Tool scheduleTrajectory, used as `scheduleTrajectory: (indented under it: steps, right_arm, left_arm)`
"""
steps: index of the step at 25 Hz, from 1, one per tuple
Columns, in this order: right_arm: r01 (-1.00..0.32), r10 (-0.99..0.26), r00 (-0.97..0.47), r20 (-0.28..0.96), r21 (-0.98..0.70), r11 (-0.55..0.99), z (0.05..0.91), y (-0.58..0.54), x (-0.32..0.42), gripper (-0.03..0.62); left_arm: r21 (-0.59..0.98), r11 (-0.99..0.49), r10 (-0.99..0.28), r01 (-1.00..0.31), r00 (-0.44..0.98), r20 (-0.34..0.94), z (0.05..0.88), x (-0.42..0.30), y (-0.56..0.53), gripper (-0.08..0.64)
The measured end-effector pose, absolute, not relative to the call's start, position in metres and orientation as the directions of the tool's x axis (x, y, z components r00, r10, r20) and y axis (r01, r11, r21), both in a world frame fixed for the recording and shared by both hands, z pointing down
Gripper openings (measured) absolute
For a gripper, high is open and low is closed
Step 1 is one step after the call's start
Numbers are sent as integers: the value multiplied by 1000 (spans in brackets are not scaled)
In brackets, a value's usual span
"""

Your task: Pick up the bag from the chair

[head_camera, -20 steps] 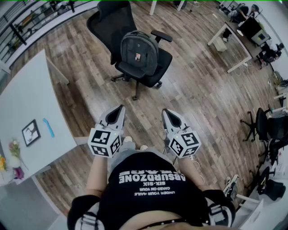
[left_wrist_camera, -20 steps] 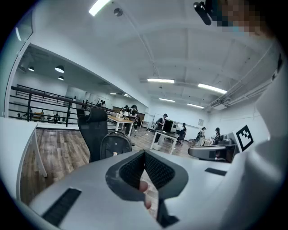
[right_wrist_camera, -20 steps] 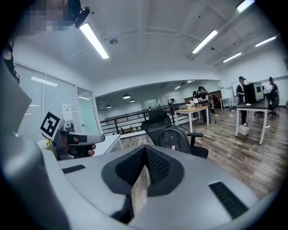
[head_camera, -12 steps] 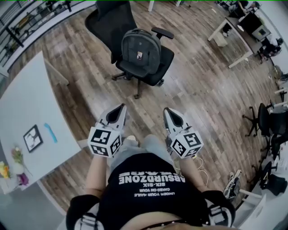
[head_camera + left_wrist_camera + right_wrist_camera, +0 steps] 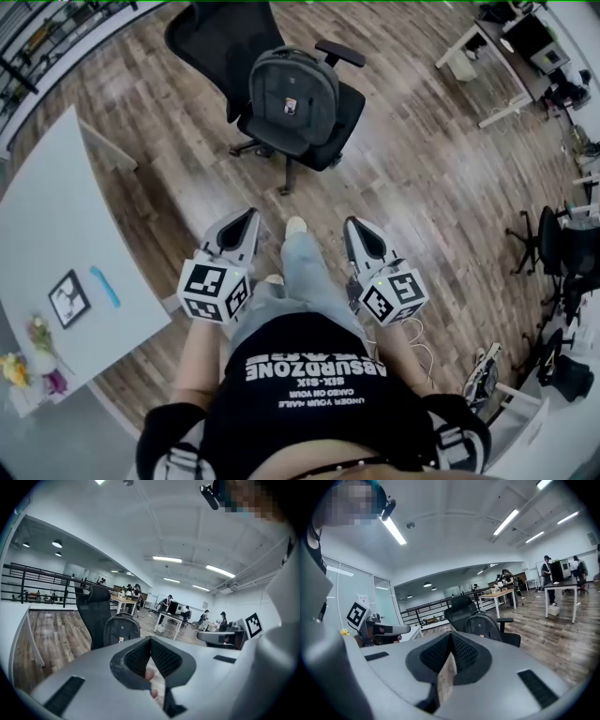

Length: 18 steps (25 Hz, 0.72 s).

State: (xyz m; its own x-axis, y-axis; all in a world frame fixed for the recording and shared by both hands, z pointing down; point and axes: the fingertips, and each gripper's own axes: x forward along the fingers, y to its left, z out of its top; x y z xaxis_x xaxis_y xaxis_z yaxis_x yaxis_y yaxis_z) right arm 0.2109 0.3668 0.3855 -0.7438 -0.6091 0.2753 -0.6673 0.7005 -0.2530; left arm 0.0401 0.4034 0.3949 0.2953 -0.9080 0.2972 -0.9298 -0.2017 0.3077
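Observation:
A dark grey backpack (image 5: 292, 92) stands upright on the seat of a black office chair (image 5: 323, 141), leaning against its backrest. Both grippers are held low in front of the person, well short of the chair. My left gripper (image 5: 248, 223) and my right gripper (image 5: 355, 229) point toward the chair, jaws closed together with nothing held. In the left gripper view the backpack (image 5: 121, 629) and chair (image 5: 93, 609) appear ahead beyond the shut left gripper (image 5: 150, 640). From the right gripper (image 5: 451, 636), the backpack (image 5: 483, 624) shows ahead too.
A white table (image 5: 56, 234) at the left carries a small framed picture (image 5: 66, 299), a blue object (image 5: 105, 286) and flowers (image 5: 39, 330). Wooden floor (image 5: 422, 187) separates me from the chair. Desks (image 5: 492, 52) and other chairs (image 5: 555, 251) stand to the right. The person's leg (image 5: 302, 267) is between the grippers.
The person has stepped forward, one leg now showing between the grippers. The chair and backpack have shifted slightly in the view. Both grippers stay shut and empty.

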Motion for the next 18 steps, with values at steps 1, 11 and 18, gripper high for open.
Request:
scheduleTrajectory:
  steps: [1,11,18]
  right_arm:
    - [-655,-600,-755,265,-260,709,385,359,206,15]
    - [-605,-548,-794,264,-254,754,380,249,176,15]
    - [-619,-545,-780,307,-251,744,387,182,166,15]
  left_arm:
    - [305,-201,-908,-931,293,299,395,38,395,17]
    - [279,-192,-916,-941,273,292,382,14,284,17]
    - [279,-180,-910,-943,267,317,384,11,217,17]
